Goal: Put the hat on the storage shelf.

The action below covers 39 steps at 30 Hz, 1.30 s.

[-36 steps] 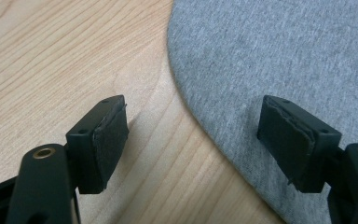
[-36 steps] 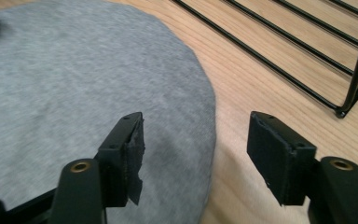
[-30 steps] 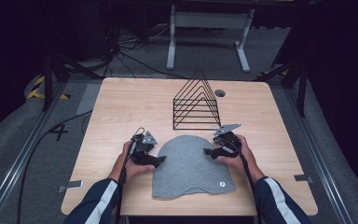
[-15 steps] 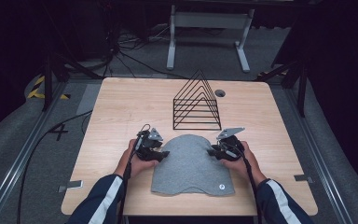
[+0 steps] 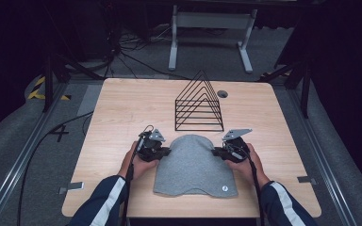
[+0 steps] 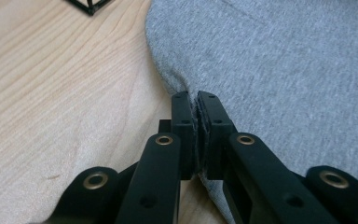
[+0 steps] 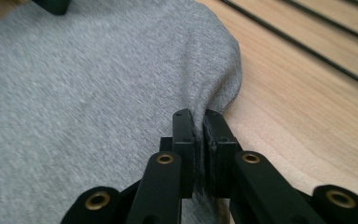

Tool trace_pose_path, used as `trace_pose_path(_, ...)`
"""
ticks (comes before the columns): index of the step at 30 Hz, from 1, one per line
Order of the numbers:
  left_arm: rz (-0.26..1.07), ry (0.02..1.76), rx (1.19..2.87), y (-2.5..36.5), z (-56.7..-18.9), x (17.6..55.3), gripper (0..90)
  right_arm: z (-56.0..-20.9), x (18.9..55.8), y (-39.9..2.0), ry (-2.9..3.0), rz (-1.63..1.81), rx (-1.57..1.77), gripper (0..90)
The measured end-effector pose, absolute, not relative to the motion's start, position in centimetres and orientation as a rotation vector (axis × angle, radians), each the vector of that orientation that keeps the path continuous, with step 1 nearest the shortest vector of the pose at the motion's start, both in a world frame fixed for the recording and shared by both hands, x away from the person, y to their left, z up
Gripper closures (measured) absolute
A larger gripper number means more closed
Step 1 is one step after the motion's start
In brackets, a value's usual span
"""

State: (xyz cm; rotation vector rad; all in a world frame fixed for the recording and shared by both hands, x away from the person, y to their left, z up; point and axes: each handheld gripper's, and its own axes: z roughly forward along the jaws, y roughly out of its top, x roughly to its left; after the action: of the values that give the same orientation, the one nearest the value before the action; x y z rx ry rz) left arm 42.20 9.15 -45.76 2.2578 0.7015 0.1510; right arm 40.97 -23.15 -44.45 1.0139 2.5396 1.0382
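A grey knit hat point(image 5: 193, 162) lies flat on the wooden table point(image 5: 122, 113), its rounded top toward the wire rack. My left gripper point(image 5: 166, 151) is shut on the hat's left edge; in the left gripper view the grey hat point(image 6: 284, 70) is pinched between the black jaws of the left gripper point(image 6: 196, 100). My right gripper point(image 5: 216, 151) is shut on the hat's right edge, and in the right gripper view the hat point(image 7: 88, 88) bunches slightly where the right gripper point(image 7: 198, 116) clamps it. A small round tag point(image 5: 225, 188) sits near the hat's brim.
A black wire rack point(image 5: 199, 104) of triangular dividers stands just behind the hat, close to both grippers. A round hole point(image 5: 222, 93) in the table lies behind it. Bare wood spreads to the left and right. Cables trail from both grippers toward the person.
Both grippers have moved inward onto the hat's side edges and shut on the fabric. The hat's top has narrowed slightly between them.
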Motion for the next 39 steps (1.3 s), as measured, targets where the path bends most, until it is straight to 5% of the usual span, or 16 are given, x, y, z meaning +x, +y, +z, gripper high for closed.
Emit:
trace_pose_path(22,0.287,0.454,2.206,6.9,-38.4,42.1,87.2,-37.6,38.7,-26.0,2.361,1.165,0.898,85.0)
trace_pose_path(39,0.460,0.365,2.073,5.9,-27.9,42.6,87.5,-28.1,39.2,-27.7,2.168,1.274,0.799,85.4)
